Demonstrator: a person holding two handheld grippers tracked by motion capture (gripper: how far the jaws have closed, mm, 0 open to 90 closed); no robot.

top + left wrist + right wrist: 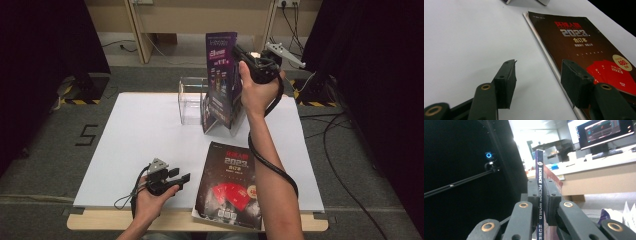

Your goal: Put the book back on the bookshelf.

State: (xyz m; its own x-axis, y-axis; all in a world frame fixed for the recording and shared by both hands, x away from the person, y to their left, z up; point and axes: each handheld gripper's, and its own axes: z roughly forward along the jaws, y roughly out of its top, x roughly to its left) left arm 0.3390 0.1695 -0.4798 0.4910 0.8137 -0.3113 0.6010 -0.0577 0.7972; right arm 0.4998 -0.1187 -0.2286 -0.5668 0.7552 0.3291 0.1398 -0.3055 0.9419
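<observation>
My right gripper (540,195) is clamped on a thin, floppy purple magazine's (220,75) spine; my left gripper's (537,82) fingers rest apart, empty.

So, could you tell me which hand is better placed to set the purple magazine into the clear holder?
Right. The right gripper already clamps the purple magazine upright beside the clear holder; the left gripper rests open near the black magazine.

Grey carpet floor (45,150), black curtains (40,40) either side, a lit monitor (604,132) on a desk (599,162).
</observation>
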